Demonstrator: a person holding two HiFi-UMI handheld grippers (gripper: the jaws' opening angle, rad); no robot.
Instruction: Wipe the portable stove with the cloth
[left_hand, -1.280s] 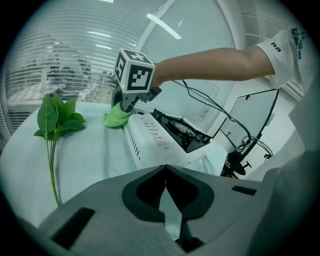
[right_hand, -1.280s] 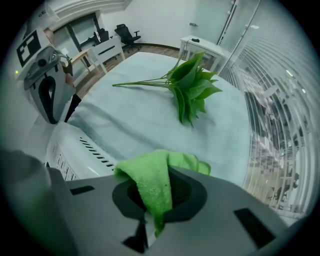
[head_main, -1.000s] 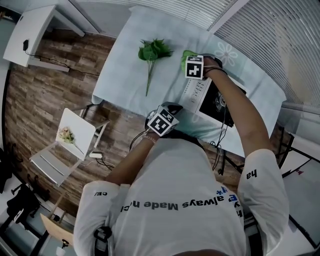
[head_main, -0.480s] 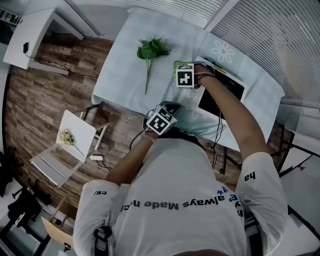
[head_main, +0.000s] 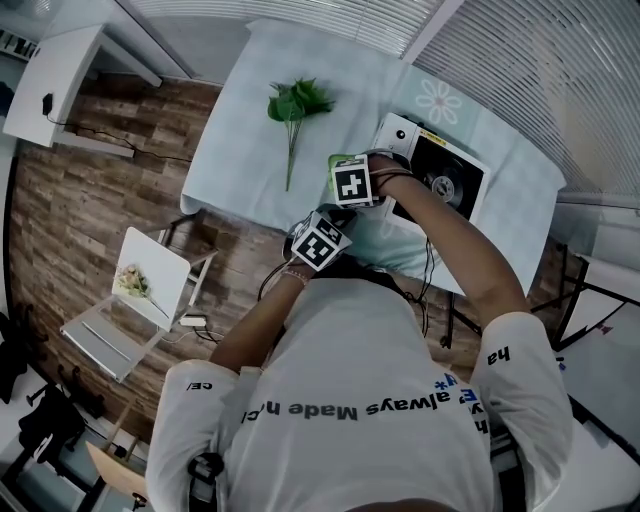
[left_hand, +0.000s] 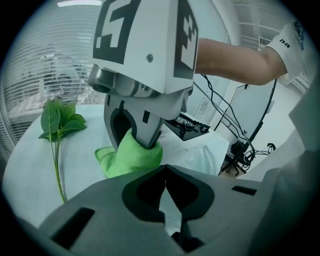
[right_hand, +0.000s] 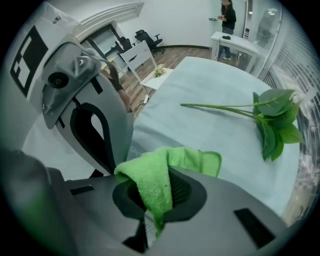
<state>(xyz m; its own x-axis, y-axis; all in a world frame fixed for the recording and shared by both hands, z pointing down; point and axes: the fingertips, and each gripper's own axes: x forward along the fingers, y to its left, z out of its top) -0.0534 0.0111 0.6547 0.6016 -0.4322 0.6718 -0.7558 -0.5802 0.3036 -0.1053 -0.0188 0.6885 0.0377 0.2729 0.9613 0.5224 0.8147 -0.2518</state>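
Overhead, in the head view, you stood at the near edge of a surface (head_main: 240, 150) under a pale covering. A leafy sprig (head_main: 292, 105) lay on it towards the far left. The portable stove (head_main: 445, 178), white with a black top, sat at the right. Your right arm reached forward, and your right tongs (head_main: 350, 182) were just left of the stove's near corner, with a bit of the green cloth (head_main: 338, 160) showing beyond the marker cube. Your left tongs (head_main: 322, 243) were held close to your body, at the surface's near edge, apart from the stove. A white chair (head_main: 150, 265) stood on the wooden floor (head_main: 90, 190) to your left.

In the left gripper view, your left tongs (left_hand: 166, 175) were clenched tip to tip with nothing between them. Ahead of them, the right tongs pointed down with the green cloth bunched at their tips, low over the pale covering. The stove lay beyond them to the right and the sprig lay to the left.

In the right gripper view, your right tongs (right_hand: 154, 212) were clamped on a fold of the green cloth, which spilled forward over their tips. The left tongs loomed close at the left. The sprig lay ahead at the right, and a person (right_hand: 228, 15) stood far off in the room.
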